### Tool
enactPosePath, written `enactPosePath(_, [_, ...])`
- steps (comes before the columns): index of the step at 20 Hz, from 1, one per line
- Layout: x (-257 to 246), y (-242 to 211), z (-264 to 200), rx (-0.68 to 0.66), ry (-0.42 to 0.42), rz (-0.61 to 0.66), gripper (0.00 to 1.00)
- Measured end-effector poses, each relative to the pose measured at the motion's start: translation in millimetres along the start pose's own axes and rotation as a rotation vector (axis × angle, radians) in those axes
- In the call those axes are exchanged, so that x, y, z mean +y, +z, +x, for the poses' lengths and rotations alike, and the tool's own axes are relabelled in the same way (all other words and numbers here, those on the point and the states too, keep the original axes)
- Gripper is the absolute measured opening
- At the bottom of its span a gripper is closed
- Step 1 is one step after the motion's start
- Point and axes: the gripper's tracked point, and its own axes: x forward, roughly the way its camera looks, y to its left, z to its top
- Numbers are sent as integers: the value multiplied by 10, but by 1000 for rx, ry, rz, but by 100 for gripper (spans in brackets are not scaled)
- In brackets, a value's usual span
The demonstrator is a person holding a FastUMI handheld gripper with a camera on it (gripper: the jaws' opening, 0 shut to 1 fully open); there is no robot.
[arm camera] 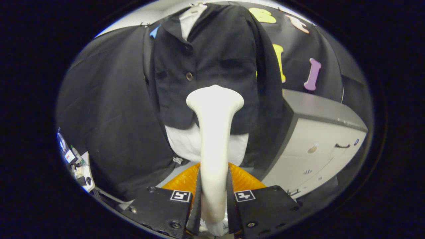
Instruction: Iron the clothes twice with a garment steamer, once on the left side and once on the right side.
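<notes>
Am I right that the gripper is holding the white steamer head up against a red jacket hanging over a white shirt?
Not quite: the jacket is black, not red, as the gripper view shows. The gripper does clamp the white steamer head before it, over the white shirt.

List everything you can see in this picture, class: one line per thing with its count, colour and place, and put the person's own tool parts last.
Jacket: one, black, hanging straight ahead, beyond the steamer head.
Shirt: one, white, under the jacket, hem below it.
Cabinet: one, white with grey top, right of the clothes.
Orange object: one, just ahead of the jaws, partly hidden.
Small items: several, unclear, low on the left.
Garment steamer: one, white, handle between the jaws.
Gripper: one, black, jaws shut on the steamer handle.
</notes>
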Motion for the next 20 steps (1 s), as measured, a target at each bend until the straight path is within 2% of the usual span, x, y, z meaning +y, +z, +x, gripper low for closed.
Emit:
enactPosePath(10, [910,2146,-556,-460,151,-121,35])
enactPosePath(16, [1429,3203,-619,-699,129,-185,34])
enactPosePath(20, [1741,3646,-541,-802,84,-232,34])
